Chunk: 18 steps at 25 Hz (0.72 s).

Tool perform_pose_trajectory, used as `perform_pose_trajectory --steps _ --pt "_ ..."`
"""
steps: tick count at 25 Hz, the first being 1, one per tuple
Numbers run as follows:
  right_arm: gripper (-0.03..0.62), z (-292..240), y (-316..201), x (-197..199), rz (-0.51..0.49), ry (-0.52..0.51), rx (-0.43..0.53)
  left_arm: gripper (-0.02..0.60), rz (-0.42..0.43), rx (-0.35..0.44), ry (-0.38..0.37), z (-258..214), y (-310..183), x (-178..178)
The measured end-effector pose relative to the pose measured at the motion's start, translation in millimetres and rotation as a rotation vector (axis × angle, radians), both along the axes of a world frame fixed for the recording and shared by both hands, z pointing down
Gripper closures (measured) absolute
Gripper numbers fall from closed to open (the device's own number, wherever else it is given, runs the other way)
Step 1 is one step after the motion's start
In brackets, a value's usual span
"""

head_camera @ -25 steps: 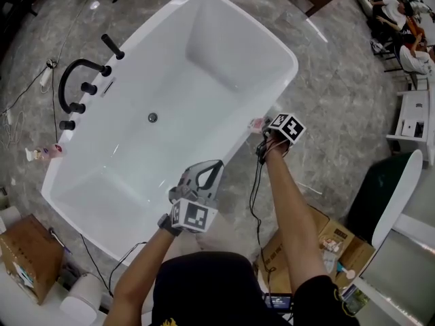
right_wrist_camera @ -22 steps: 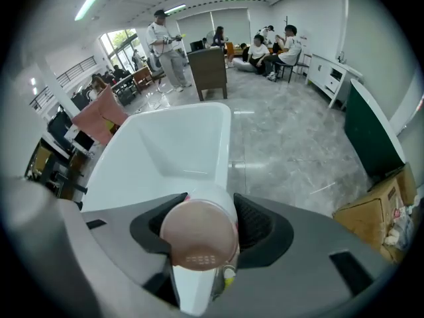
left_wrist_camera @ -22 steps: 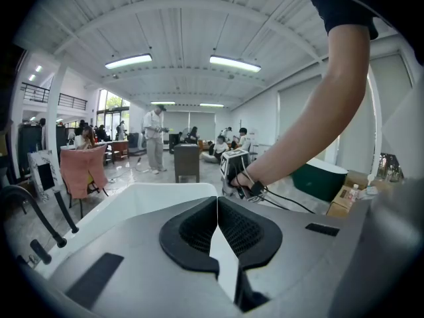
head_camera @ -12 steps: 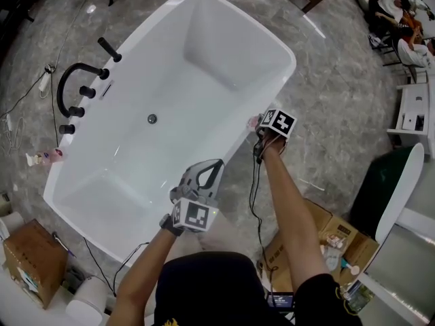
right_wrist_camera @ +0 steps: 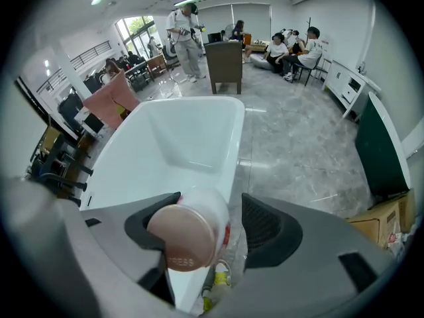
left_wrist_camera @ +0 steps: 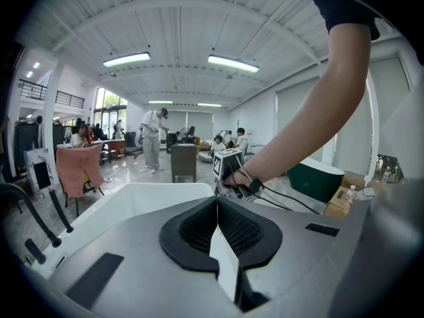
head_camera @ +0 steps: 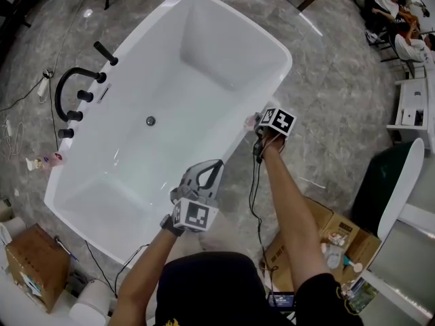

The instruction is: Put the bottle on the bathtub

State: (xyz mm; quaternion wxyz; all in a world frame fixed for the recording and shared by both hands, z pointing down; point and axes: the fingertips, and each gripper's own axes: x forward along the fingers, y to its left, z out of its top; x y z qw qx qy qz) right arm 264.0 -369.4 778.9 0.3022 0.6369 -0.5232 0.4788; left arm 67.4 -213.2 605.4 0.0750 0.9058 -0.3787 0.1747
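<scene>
Our right claw [right_wrist_camera: 209, 224] gapes around the bottle [right_wrist_camera: 189, 234] at the bathtub [right_wrist_camera: 179, 138] rim; open floor [right_wrist_camera: 298, 151] lies at 3 o'clock. Our left claw [left_wrist_camera: 217, 227] sits closed.

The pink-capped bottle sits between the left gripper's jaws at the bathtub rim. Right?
No. The bottle sits between the right gripper's jaws at the bathtub rim, as the right gripper view shows. The left gripper's jaws are together, with nothing between them.

A grey marbled stone floor [head_camera: 326, 94] spreads around, brown cardboard boxes [head_camera: 28, 265] at its edges. Two long ceiling strip lights [left_wrist_camera: 232, 63] glow beneath a white ribbed ceiling [left_wrist_camera: 199, 18]; tall windows [left_wrist_camera: 107, 106] brighten the far end.
</scene>
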Motion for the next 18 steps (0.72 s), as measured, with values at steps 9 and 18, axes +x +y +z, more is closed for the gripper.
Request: perform_pose_trajectory --steps 9,18 --pt "0.286 -3.4 2.3 3.0 -0.019 -0.008 -0.002 0.563 0.005 -0.001 0.001 -2.3 1.4 6.4" --pt "0.284 -23.8 9.3 0.6 -0.071 0.019 0.012 0.563 0.001 0.015 0.005 -17.7 5.0 8.5"
